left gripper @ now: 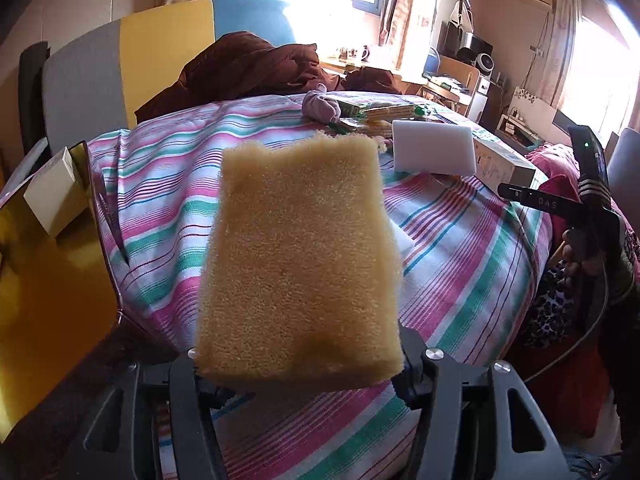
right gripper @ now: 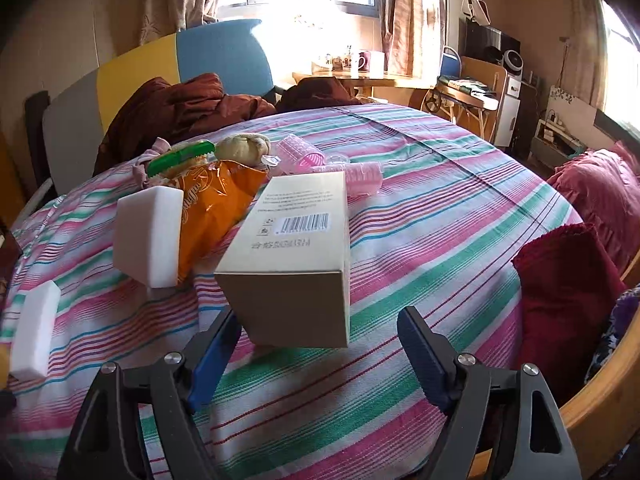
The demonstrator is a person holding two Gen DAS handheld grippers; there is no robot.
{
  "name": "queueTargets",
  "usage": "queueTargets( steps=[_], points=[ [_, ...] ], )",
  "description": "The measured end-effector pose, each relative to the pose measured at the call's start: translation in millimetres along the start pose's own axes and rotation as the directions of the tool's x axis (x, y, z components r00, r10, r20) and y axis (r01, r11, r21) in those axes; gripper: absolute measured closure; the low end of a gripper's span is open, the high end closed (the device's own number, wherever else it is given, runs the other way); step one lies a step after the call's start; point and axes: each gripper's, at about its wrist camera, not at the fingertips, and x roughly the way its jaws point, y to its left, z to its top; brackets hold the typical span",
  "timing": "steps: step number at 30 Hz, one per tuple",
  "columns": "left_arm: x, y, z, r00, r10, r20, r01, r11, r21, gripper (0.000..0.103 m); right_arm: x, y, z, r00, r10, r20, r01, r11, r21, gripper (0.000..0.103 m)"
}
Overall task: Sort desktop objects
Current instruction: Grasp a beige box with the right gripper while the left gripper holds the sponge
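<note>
My left gripper (left gripper: 298, 376) is clamped on the yellow sponge (left gripper: 298, 256), held above the striped cover (left gripper: 460, 248). My right gripper (right gripper: 320, 344) stands apart, near the beige box (right gripper: 296, 248). I should carry the sponge level toward the gold tray (left gripper: 48, 280), squeezing gently so it does not slip.

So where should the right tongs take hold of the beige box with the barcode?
Across the near end of the beige box, straight ahead. It lies lengthwise toward the open right tongs, its flat long sides facing the fingers. Its left side looks close to the left finger, so shift slightly left to straddle it.
</note>
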Motion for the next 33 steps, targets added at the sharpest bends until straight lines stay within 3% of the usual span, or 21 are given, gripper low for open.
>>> queueTargets(
  steps=[6, 11, 14, 16, 17, 23, 33],
  points=[
    [-5.1, 1.7, 1.3, 0.999, -0.033, 0.037, 0.033, 0.999, -0.026, 0.037, 0.3, 3.2, 11.3, 1.000, 0.004, 0.030, -0.003, 1.000, -0.014, 0.008],
    [-8.6, 1.1, 6.3, 0.997, -0.043, 0.057, 0.045, 0.998, -0.039, 0.037, 0.9, 9.6, 23.0, 0.998, -0.013, 0.064, 0.016, 0.999, -0.043, 0.009],
    [-5.8, -1.1, 8.5, 0.998, -0.038, 0.053, 0.040, 0.998, -0.038, 0.037, 3.8, 14.9, 24.7, 0.997, -0.041, 0.063, 0.046, 0.996, -0.082, 0.026],
    [-4.3, -1.2, 9.4, 0.998, -0.042, 0.052, 0.044, 0.998, -0.043, 0.037, 6.5, 18.8, 22.1, 0.997, -0.064, 0.050, 0.069, 0.991, -0.118, 0.047],
    [-4.1, -0.9, 9.6, 0.998, -0.044, 0.053, 0.047, 0.998, -0.047, 0.037, 6.7, 19.6, 20.4, 0.997, -0.067, 0.044, 0.072, 0.989, -0.126, 0.052],
    [-6.5, -0.4, 8.9, 0.997, -0.046, 0.063, 0.049, 0.998, -0.049, 0.044, 0.0, 18.7, 13.0, 0.998, -0.060, 0.023, 0.062, 0.988, -0.138, 0.052],
    [-33.0, -4.4, 12.8, 0.988, -0.089, 0.124, 0.096, 0.994, -0.050, 0.044, -24.3, -7.3, 12.3, 0.999, 0.045, -0.026, -0.046, 0.998, -0.040, 0.053]
  ],
)
